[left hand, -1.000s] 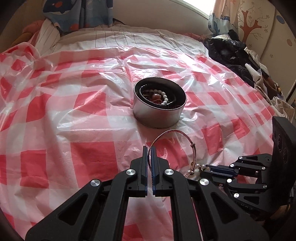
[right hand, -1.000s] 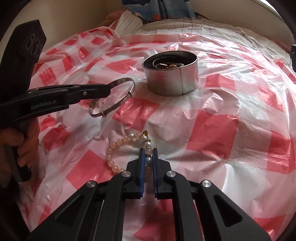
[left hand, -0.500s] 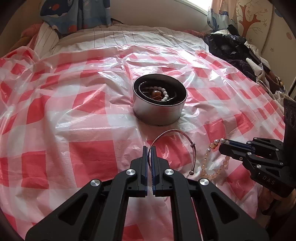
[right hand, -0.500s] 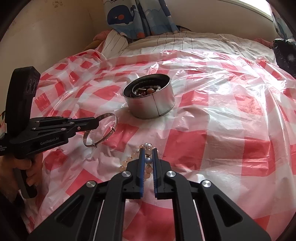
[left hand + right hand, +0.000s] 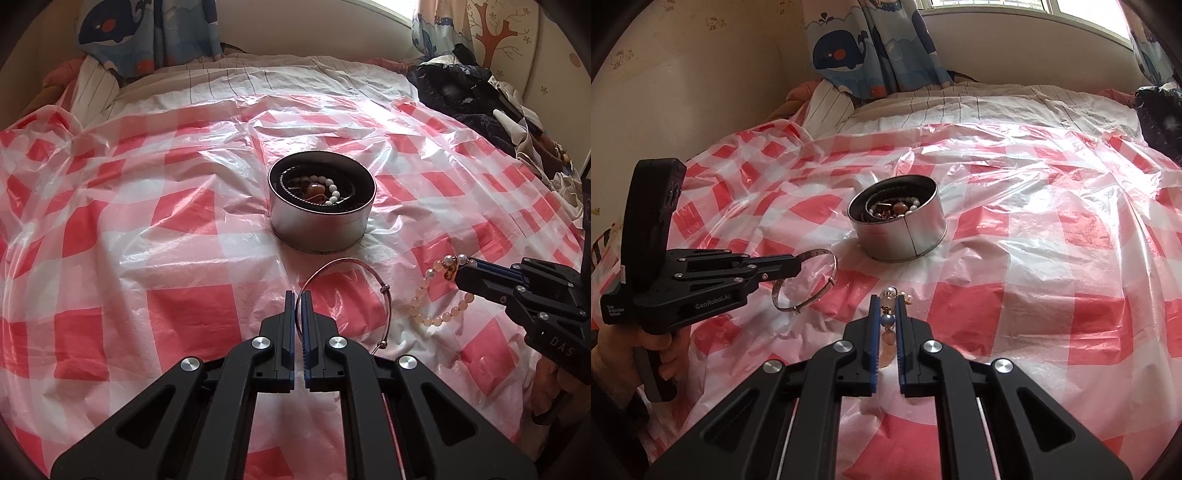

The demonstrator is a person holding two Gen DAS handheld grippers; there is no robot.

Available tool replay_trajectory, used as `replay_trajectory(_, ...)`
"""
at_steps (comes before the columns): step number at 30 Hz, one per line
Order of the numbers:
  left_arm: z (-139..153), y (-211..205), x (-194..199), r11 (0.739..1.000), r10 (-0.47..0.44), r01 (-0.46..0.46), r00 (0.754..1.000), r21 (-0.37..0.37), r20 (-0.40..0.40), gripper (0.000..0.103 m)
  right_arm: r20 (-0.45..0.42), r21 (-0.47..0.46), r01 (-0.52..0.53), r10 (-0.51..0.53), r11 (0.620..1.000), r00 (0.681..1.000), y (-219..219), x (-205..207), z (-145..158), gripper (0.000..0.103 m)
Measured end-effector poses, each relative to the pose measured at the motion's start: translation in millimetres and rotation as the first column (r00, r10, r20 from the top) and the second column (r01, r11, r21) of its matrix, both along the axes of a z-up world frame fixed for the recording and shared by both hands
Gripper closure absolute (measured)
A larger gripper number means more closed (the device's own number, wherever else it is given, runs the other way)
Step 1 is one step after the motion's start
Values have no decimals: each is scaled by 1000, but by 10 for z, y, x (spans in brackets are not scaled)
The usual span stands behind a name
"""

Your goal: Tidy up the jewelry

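Left gripper [image 5: 798, 266], marked "GenRobot.AI", clamps a silver bangle [image 5: 354, 280]. Right gripper [image 5: 466, 272], lettered "DAS", pinches a bead bracelet [image 5: 432, 295]. Only the right wrist view shows the window [image 5: 1034, 7].

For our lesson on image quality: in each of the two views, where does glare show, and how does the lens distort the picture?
Left wrist view: window light glares off the plastic sheet beyond the tin; the bed's far edge bows and the corners go dark. Right wrist view: the window is blown out, the sheet shines at right, and the picture has the same fisheye curving.
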State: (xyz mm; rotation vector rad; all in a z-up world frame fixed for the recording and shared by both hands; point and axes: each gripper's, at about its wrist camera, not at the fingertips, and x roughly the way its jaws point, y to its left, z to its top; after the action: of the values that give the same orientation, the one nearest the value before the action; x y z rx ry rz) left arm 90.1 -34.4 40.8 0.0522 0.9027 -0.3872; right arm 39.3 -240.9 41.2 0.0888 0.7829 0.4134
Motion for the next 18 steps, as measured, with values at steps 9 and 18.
replay_trajectory(9, 160, 41, 19, 1000, 2, -1, 1000, -21, 30, 100, 62, 57, -8, 4, 998, 998, 8, 35, 134, 95)
replay_trajectory(18, 254, 64, 28, 1000, 19, -18, 999, -18, 48, 100, 81, 118, -3, -6, 993, 997, -75, 62, 216, 95)
